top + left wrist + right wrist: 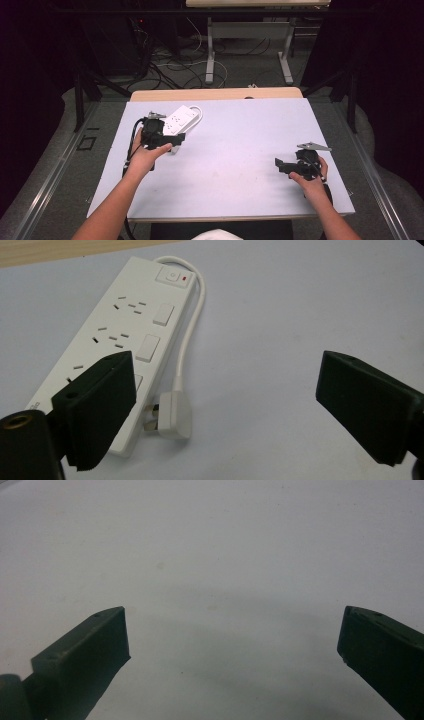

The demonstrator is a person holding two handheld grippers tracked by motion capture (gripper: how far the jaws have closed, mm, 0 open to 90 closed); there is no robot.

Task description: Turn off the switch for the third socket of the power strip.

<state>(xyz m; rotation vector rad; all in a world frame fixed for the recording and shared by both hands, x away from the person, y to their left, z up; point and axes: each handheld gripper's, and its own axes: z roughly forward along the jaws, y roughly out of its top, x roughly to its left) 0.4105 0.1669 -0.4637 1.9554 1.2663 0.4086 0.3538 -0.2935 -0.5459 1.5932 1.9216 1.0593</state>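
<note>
Fingers (100, 410) of the left gripper (225, 410) spread wide over a power strip (115, 335); right gripper (232, 655) equally wide above the bare table (240, 150).

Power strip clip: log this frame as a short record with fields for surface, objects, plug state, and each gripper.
surface: pale mat over a wooden table
object: white power strip, lying flat at the mat's far left
switches: one at the cord end with a red mark, more beside the socket rows
plug: white plug on the mat beside the strip, not in any socket
cord: white cord looping from the strip's end to the plug
left gripper: open, over the strip's near end
right gripper: open, above bare mat
</note>
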